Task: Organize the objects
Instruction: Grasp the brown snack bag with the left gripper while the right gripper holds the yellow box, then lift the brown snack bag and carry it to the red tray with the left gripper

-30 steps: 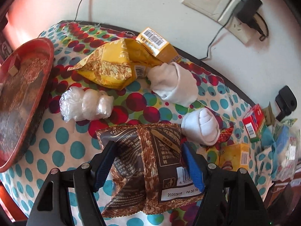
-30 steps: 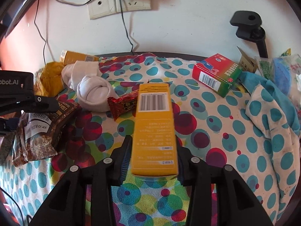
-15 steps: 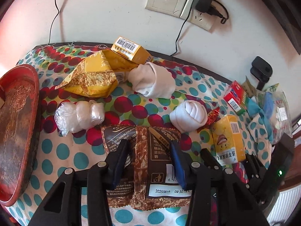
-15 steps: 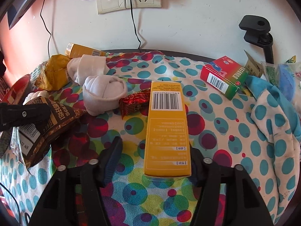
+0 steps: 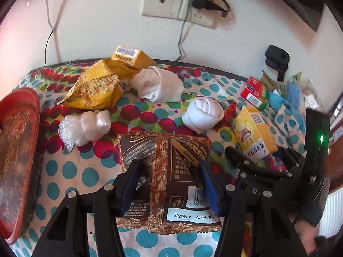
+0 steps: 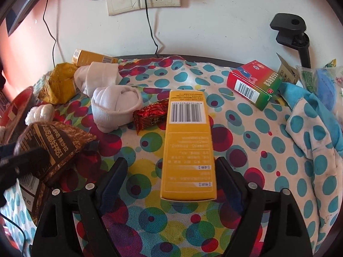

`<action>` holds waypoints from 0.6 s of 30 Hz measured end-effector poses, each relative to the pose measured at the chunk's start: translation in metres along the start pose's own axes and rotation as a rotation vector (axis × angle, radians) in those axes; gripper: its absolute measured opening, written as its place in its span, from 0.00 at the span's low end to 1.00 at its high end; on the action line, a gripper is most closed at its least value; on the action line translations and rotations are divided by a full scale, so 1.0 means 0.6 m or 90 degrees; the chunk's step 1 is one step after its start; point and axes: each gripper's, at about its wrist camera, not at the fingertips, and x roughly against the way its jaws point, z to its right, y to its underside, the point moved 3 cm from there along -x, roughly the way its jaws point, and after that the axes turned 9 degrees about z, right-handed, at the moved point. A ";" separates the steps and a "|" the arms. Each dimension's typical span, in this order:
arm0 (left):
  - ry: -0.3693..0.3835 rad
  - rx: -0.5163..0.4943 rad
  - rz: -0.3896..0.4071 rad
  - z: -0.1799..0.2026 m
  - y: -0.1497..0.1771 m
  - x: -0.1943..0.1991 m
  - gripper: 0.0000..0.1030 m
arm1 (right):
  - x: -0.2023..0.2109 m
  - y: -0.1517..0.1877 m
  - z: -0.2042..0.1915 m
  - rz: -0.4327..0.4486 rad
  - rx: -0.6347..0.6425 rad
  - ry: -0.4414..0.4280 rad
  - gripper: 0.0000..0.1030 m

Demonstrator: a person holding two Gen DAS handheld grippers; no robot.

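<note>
Left claw [image 5: 169, 180] is clamped on the brown snack packet [image 5: 171, 171]; right claw [image 6: 171, 184] stands apart around the yellow box [image 6: 188, 143] (apparently not touching).

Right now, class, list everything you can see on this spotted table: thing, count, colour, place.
Brown snack packet: 1, brown, front left, in left gripper.
Tall yellow box: 1, yellow, centre, between right gripper's open jaws.
Rolled socks: 2, white, middle and back.
Red candy wrapper: 1, red, beside the box.
Red-green box: 1, back right.
Yellow bag: 1, back left.
Small yellow box: 1, by the wall.
Clear plastic bundle: 1, left.
Red tray: 1, far left.
Left gripper: 1, black.
Right gripper: 1, black.
</note>
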 end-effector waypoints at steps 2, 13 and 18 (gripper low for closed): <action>-0.006 -0.016 0.001 0.005 0.005 0.000 0.61 | 0.004 -0.002 0.010 0.013 -0.026 -0.014 0.77; -0.040 -0.065 0.012 0.015 0.032 -0.011 0.76 | 0.009 -0.012 0.010 0.030 -0.024 -0.016 0.28; -0.033 0.003 -0.019 -0.008 0.037 -0.024 0.87 | 0.020 -0.008 0.026 0.040 -0.042 -0.003 0.28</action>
